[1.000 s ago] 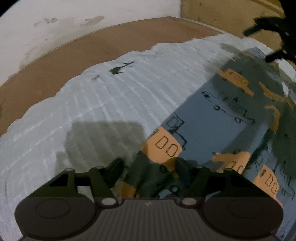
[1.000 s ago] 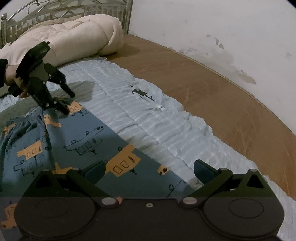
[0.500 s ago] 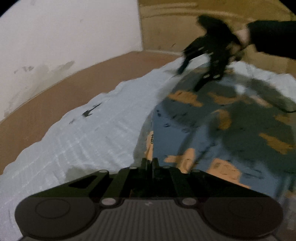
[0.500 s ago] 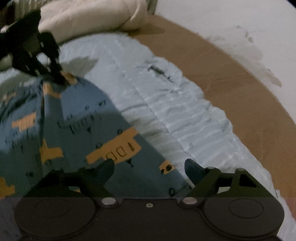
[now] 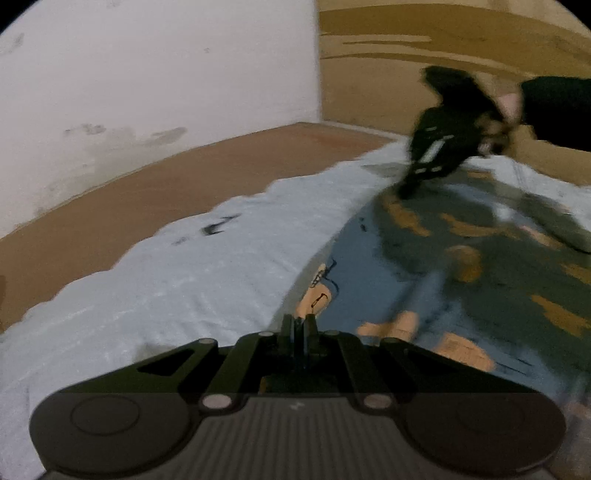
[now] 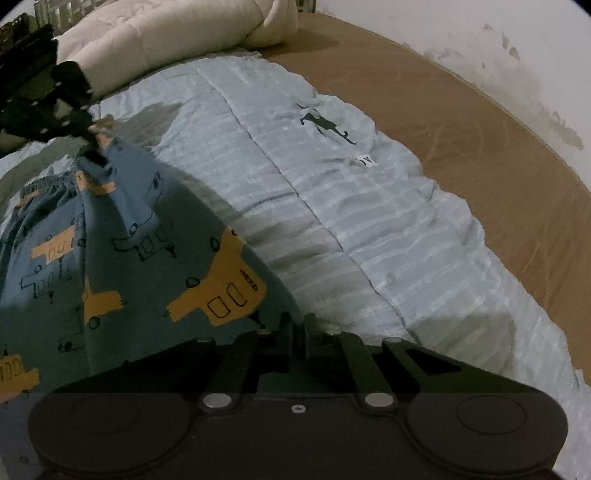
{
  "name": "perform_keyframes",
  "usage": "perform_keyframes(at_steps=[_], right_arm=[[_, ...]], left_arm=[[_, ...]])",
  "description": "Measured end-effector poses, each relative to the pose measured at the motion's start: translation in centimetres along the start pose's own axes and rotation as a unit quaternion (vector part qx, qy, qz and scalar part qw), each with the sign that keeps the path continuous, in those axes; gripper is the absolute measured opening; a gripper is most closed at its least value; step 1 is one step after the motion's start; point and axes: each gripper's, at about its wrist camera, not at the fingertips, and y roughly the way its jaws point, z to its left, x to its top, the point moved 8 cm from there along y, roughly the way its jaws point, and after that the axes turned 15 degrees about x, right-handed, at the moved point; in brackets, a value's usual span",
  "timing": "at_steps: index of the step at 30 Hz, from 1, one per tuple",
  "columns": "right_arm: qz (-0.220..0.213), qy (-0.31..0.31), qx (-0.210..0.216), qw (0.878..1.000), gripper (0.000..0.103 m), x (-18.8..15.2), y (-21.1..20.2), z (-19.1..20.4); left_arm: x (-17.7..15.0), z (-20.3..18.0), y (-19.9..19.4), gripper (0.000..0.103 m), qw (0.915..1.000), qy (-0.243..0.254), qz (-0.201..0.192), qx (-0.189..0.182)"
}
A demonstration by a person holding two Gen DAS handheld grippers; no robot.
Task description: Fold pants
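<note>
The pants (image 6: 122, 243) are blue with orange vehicle prints and lie on a pale blue quilt (image 6: 332, 206). My left gripper (image 5: 298, 323) is shut on the waistband corner of the pants (image 5: 424, 266); it also shows in the right wrist view (image 6: 86, 142), lifting that corner. My right gripper (image 6: 297, 323) is shut on the pants' near edge at the leg end. In the left wrist view it (image 5: 410, 188) is blurred and touches the far end of the pants.
The quilt (image 5: 192, 280) covers part of a brown mattress (image 6: 461, 122) beside a white wall (image 5: 147, 74). A rolled cream duvet (image 6: 166, 33) lies at the bed's head. A small dark print (image 6: 325, 123) marks the quilt.
My right gripper has closed on the pants' edge; it was open before. My left gripper stays shut on the pants and has lifted its corner, and the cloth is now stretched between them.
</note>
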Motion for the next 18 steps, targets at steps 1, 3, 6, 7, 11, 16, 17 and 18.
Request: perform_keyframes(at_steps=[1,3,6,7,11,16,17,18], right_arm=[[-0.003,0.001,-0.003,1.0,0.002,0.1,-0.1,0.0],[-0.015,0.001,-0.015,1.0,0.001,0.4,-0.4,-0.2],[-0.026,0.002,-0.042,0.999,0.0,0.9,-0.6,-0.8],[-0.034,0.005,-0.053,0.998,0.0,1.2,-0.6,-1.2],[-0.033,0.037,-0.08,0.996,0.012,1.1,0.8,-2.6],[-0.117,0.099,-0.056,0.987,0.078,1.2,-2.1,-3.0],[-0.136,0.102,-0.058,0.984,0.083,1.0,-3.8,-3.1],[-0.15,0.109,-0.068,0.98,0.083,0.4,-5.7,-3.5]], left_arm=[[0.1,0.2,0.7,0.004,0.9998,-0.003,0.004,0.018],[0.3,0.8,2.1,0.004,0.9986,-0.007,0.012,0.052],[1.0,1.8,3.9,0.004,0.995,-0.022,0.022,0.095],[1.0,2.0,4.6,0.005,0.9937,-0.023,0.031,0.105],[0.1,1.7,6.8,0.056,0.9835,-0.002,0.077,0.163],[1.1,2.8,4.1,0.088,0.9837,-0.037,0.041,0.171],[1.5,2.9,3.4,0.089,0.985,-0.045,0.032,0.163],[2.2,2.5,3.0,0.091,0.9868,-0.051,0.025,0.152]])
